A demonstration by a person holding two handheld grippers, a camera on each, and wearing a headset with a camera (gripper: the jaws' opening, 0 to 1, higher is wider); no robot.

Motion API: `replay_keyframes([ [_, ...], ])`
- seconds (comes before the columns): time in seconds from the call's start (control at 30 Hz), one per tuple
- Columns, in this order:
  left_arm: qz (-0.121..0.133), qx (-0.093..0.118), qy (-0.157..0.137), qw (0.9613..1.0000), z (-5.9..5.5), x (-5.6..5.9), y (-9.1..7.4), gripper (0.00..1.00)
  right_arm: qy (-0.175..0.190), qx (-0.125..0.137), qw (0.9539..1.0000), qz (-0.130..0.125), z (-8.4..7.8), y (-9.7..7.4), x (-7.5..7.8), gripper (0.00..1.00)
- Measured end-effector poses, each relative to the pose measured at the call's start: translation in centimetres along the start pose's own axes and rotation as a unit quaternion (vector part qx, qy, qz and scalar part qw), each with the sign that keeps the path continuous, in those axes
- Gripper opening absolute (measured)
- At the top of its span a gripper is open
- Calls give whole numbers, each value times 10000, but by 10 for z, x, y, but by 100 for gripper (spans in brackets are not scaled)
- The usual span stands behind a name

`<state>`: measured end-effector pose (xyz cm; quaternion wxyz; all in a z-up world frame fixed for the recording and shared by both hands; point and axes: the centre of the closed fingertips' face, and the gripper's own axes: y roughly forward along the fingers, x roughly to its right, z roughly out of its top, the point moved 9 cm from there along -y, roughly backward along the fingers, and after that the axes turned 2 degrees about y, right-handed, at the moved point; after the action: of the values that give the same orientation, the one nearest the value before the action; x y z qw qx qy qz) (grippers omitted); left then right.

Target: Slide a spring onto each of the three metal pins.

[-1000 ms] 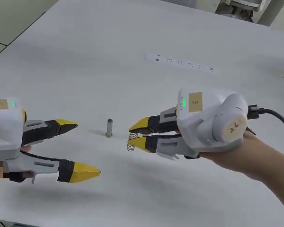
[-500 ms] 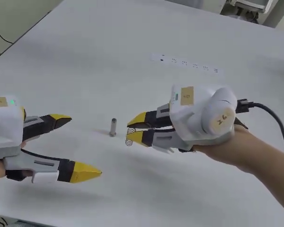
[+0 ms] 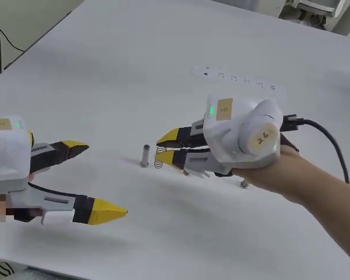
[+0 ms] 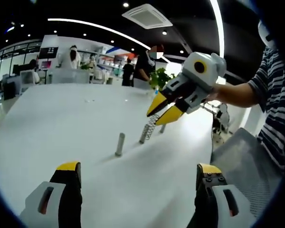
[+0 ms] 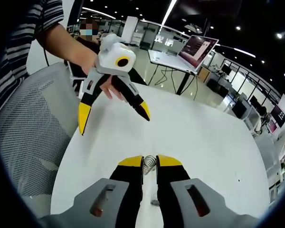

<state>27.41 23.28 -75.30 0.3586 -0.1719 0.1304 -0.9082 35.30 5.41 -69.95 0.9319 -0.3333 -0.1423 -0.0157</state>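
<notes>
A short metal pin (image 3: 144, 156) stands upright on the white table (image 3: 134, 70); it is also in the left gripper view (image 4: 119, 144). My right gripper (image 3: 165, 148) is shut on a small coil spring (image 3: 158, 158), which hangs at its tips just right of the pin and close to it. The spring (image 5: 150, 164) sits pinched between the yellow fingertips (image 5: 132, 162) of the right gripper (image 5: 150, 162). My left gripper (image 3: 96, 179) is held open to the left of the pin with nothing between its jaws. Another small pin (image 3: 244, 184) stands by the right hand.
A white power strip (image 3: 239, 80) lies flat at the far side of the table. The table's near edge runs just below the left gripper. A grey mesh chair (image 5: 28, 142) stands beside the table.
My right gripper has carried the spring leftward, from a gap away to right beside the pin. The left gripper has stayed open in about the same place.
</notes>
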Motion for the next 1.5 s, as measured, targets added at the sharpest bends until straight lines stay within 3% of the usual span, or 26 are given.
replay_keyframes([
  [0.7,31,20,-11,10000,1,0,-1,98,451,67,9987,-242,5,13,31,7],
  [0.87,29,2,-5,10000,0,0,-2,98,545,145,9981,-254,8,16,33,7],
  [1.5,31,18,-16,10000,1,0,-3,97,607,62,9980,-185,5,27,34,7],
])
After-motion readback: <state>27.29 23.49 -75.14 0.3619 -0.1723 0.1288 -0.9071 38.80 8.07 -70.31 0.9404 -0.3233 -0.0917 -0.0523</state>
